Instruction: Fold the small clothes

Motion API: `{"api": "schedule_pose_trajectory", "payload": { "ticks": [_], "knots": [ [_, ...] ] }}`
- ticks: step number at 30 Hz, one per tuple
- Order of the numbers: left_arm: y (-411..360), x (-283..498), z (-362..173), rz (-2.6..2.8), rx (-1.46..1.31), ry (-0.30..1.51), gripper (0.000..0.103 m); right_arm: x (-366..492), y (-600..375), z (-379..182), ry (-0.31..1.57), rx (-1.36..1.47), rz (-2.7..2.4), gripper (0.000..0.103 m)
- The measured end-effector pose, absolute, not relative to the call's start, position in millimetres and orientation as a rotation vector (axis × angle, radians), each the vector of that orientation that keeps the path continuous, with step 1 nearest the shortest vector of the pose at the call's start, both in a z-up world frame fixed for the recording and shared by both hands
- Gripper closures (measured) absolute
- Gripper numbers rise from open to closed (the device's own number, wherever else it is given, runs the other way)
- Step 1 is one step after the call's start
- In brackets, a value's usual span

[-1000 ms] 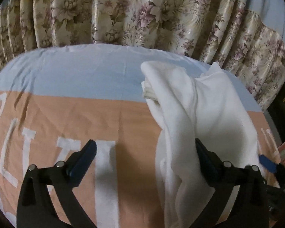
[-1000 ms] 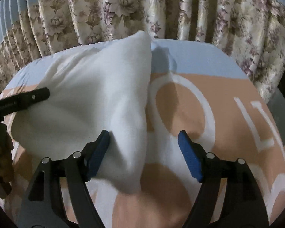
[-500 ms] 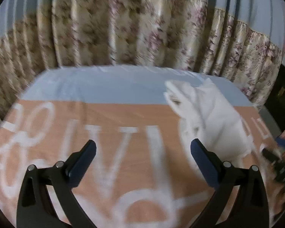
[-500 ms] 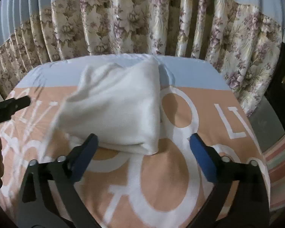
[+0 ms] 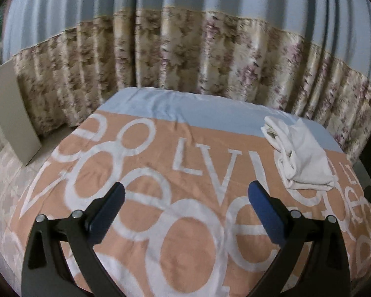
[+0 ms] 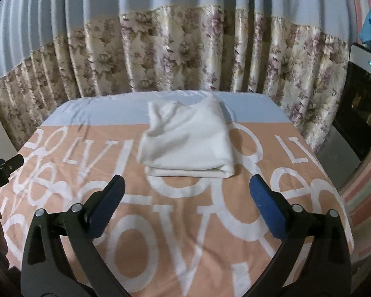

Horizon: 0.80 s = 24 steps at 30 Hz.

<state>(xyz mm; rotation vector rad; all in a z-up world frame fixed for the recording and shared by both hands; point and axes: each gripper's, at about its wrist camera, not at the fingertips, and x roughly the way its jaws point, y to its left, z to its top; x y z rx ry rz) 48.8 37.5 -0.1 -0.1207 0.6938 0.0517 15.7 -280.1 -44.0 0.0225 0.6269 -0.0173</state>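
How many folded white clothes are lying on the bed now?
1. The folded white garment lies on the bed cover, near its far edge by the curtain. Others may lie outside the views.

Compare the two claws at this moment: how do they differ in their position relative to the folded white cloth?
The right claw faces the folded white cloth nearly head-on; the left claw has it far off toward its right side. Ahead of the right claw lies the cloth; ahead of the left claw lies only the lettered bedspread. Both claws are open, empty, and clear of the cloth.

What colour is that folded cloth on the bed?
White, plain with no pattern; the folded cloth shows best in the right wrist view.
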Motion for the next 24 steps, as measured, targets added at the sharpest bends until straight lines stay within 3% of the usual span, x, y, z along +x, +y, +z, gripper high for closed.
{"api": "schedule_pose_trajectory", "payload": {
  "ticks": [24],
  "knots": [
    [22.9, 42.9, 19.8, 0.010, -0.031, 0.624, 0.002, 12.0, -269.4, -43.6, 0.629, -0.025, 0.001, 0.003]
  ]
}}
